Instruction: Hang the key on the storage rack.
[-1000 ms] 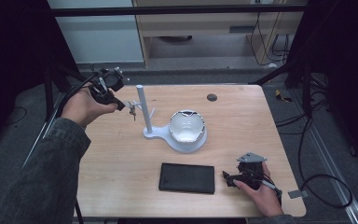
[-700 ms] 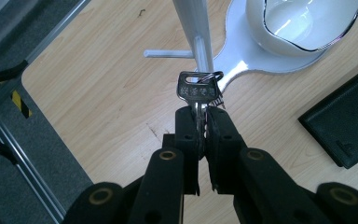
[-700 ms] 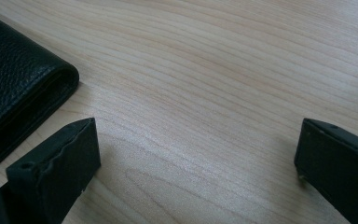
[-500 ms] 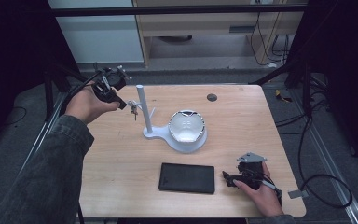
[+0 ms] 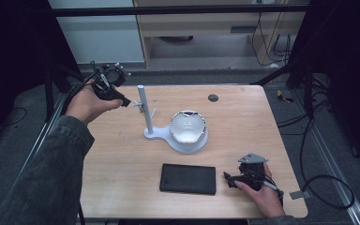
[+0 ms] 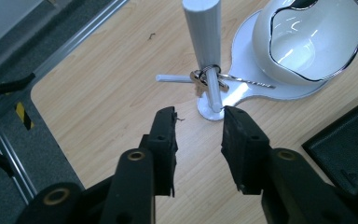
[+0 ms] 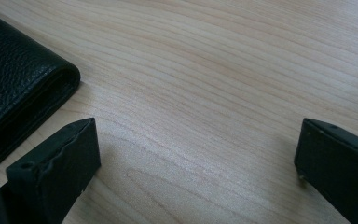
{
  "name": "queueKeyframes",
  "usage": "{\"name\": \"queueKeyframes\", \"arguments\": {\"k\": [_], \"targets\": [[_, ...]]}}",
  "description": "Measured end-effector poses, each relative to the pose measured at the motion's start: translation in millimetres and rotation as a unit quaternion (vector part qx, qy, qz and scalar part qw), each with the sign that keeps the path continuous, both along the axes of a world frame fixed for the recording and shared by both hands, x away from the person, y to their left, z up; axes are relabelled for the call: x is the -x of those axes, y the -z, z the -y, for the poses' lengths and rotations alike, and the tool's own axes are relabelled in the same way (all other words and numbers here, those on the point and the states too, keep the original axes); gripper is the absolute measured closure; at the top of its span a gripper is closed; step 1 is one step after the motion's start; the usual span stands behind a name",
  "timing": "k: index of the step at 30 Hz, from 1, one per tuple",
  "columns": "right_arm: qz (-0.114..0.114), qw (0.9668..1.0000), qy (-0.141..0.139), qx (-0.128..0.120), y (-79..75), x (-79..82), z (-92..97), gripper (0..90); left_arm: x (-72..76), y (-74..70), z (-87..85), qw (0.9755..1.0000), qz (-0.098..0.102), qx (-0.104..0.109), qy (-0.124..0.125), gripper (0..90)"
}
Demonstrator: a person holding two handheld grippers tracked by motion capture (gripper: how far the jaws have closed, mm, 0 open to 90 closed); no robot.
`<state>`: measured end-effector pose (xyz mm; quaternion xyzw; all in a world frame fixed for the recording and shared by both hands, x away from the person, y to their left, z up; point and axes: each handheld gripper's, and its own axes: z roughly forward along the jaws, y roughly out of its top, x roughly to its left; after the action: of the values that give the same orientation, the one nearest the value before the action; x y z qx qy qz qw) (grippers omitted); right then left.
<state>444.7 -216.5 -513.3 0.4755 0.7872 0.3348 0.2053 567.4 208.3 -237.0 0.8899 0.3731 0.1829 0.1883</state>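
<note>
Up by the far left corner of the table point(image 5: 122, 154), the left gripper point(image 6: 199, 122) hangs just short of the white post point(image 6: 204, 42), its jaws having just been opening, with nothing between them. The keys point(image 6: 206, 82) hang by their ring on a peg of that post, apart from the pads. I'd judge the risk is the ring: the peg is short, so a nudge while backing off could tip the keys off, or rock the light stand and the white bowl point(image 5: 187, 127) on its base. The table edge runs close behind that hand, so pulling back and up looks safest.

Nearer the front right, the right gripper point(image 5: 230, 180) rests low on the wood, jaws spread wide and empty, just beside the black wallet point(image 5: 188, 178). A careless sweep could shove the wallet. Open wood lies between wallet and stand, with the front edge close by.
</note>
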Motion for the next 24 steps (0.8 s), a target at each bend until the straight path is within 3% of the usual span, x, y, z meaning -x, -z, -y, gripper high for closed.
{"name": "queueKeyframes", "arguments": {"k": [9,10,15,17,21,22,24], "targets": [[0.0,1.0,0.0,0.0,0.0,0.1,-0.1,0.3,35.3,12.7,-5.2,0.9996,0.017,-0.013,0.019,45.8],[0.0,1.0,0.001,-0.001,0.0,0.2,-0.2,0.3,45.3,19.7,-5.3,0.9993,0.021,-0.013,0.027,44.4],[-0.001,1.0,0.001,0.0,-0.1,0.3,-0.1,0.3,59.7,38.3,-2.0,0.9988,0.023,-0.021,0.038,33.9],[-0.001,1.0,0.001,0.0,-0.1,0.3,-0.1,0.3,65.1,46.6,-0.4,0.9988,0.021,-0.016,0.041,23.4],[0.0,1.0,0.001,0.0,-0.1,0.2,-0.1,0.3,78.7,68.0,3.6,0.9984,0.022,0.003,0.053,16.2],[0.0,1.0,0.001,0.0,-0.1,0.2,-0.1,0.3,86.4,80.8,5.4,0.9978,0.017,0.015,0.062,14.2],[0.0,1.0,0.0,0.0,-0.1,0.2,-0.1,0.3,89.2,85.2,6.1,0.9976,0.018,0.02,0.063,12.0]]}}
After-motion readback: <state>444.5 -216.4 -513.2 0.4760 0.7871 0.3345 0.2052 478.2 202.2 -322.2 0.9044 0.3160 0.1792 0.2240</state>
